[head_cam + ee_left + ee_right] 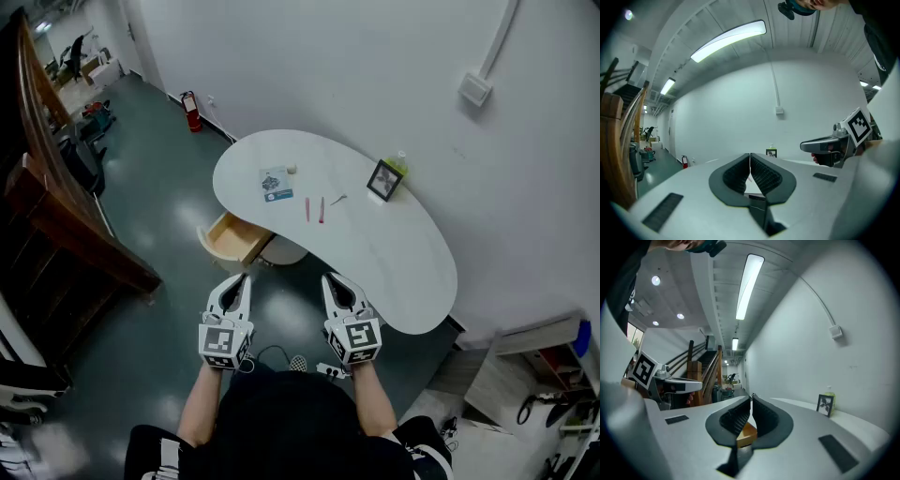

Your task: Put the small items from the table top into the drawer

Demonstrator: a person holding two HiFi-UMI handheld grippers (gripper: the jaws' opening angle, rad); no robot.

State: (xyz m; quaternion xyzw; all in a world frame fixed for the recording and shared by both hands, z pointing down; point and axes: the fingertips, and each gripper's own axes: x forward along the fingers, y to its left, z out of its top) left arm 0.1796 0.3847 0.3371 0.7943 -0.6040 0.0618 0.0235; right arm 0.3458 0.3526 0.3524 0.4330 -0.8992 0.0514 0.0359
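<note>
Both grippers were out in front of the person, side by side, roughly level, and stopped short of the worktop [403, 272]. Neither touched anything.

Left gripper [242, 278]: fingers [736, 176] closed tip to tip, nothing between them. Right gripper [328, 278]: same, fingers [766, 418] pressed together and empty.

The drawer [234, 239] stood pulled open under the near-left edge of the white kidney-shaped worktop, just ahead of the left gripper, wood inside.

The small items all lay on the worktop, well apart from both grippers:
- blue-and-white card [275, 183] toward the left end
- small pale piece [292, 169] just beside the card's far corner
- two pink pens [307, 208] side by side, right of the card
- small silvery piece [337, 199] just right of the pens

A picture frame [383, 180] stood upright near the wall-side edge, with a green bottle [399, 165] just behind it. A red fire extinguisher [191, 111] stood on the floor by the wall.
</note>
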